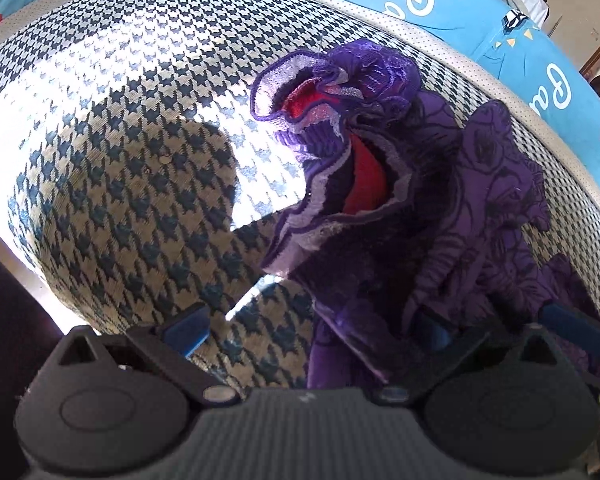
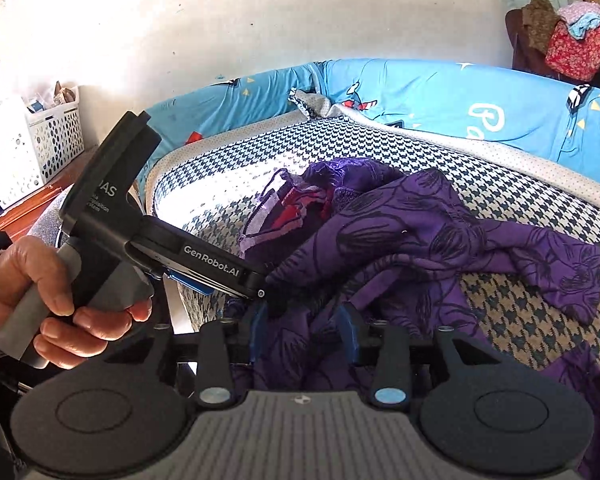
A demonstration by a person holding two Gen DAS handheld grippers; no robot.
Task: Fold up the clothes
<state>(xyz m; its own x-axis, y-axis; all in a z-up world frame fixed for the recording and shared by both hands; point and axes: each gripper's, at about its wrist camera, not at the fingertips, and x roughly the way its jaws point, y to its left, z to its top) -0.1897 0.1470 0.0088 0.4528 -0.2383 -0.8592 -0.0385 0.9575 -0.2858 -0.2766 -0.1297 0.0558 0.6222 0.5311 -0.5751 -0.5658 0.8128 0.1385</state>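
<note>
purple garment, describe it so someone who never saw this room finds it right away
Start at the bed with the blue cartoon-print sheet, then the houndstooth blanket spread over it. The purple garment lies crumpled on that blanket near its front edge. Black line-drawn flowers cover it, and a frilly neckline with a red lining marks it; nothing else on the blanket is purple.

"GenRobot.AI" stands in white on the left gripper (image 2: 274, 300) body; the letters "AS" sit higher up its mount.
</note>
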